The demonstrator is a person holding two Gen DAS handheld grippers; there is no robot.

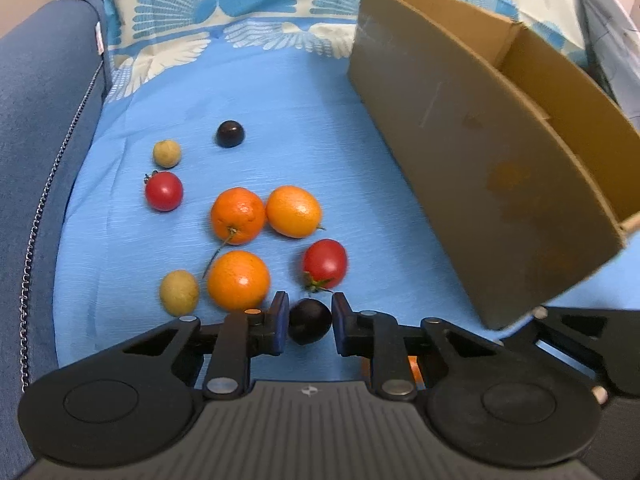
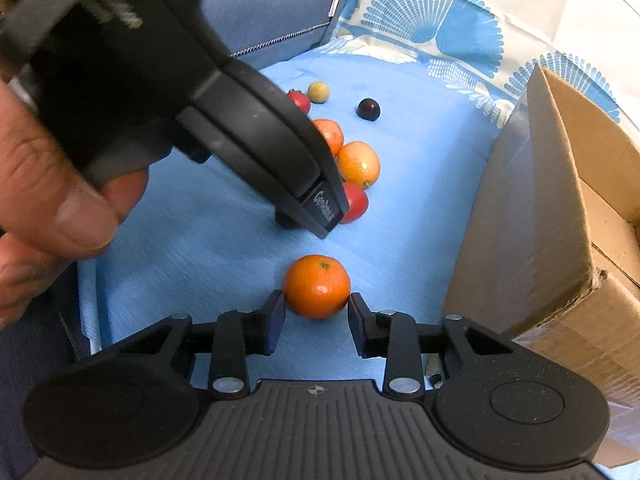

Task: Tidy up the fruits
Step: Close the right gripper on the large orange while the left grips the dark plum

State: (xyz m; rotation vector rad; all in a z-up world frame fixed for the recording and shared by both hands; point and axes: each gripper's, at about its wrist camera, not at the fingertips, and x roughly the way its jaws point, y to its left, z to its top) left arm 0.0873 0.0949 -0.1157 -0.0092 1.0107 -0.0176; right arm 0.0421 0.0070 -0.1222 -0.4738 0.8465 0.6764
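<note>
Small fruits lie on a blue cloth [image 1: 360, 152]. In the left wrist view my left gripper [image 1: 310, 320] is shut on a dark round fruit [image 1: 310, 326], with a pad touching each side. Just beyond it lie a red tomato [image 1: 325, 264], an orange [image 1: 239, 280] and a beige fruit [image 1: 179, 292]. Farther off are two more oranges [image 1: 238, 216] [image 1: 294, 211], a second tomato [image 1: 164, 191], a beige fruit [image 1: 167, 153] and another dark fruit [image 1: 230, 134]. In the right wrist view my right gripper [image 2: 316, 308] is shut on a small orange [image 2: 317, 286] resting on the cloth.
An open cardboard box [image 1: 480, 180] stands on the right, close to both grippers, and shows as a box [image 2: 560, 220] in the right wrist view. A blue cushion [image 1: 40, 140] borders the left. A hand [image 2: 60, 168] holds the left gripper's body [image 2: 240, 120], which hides part of the fruit pile.
</note>
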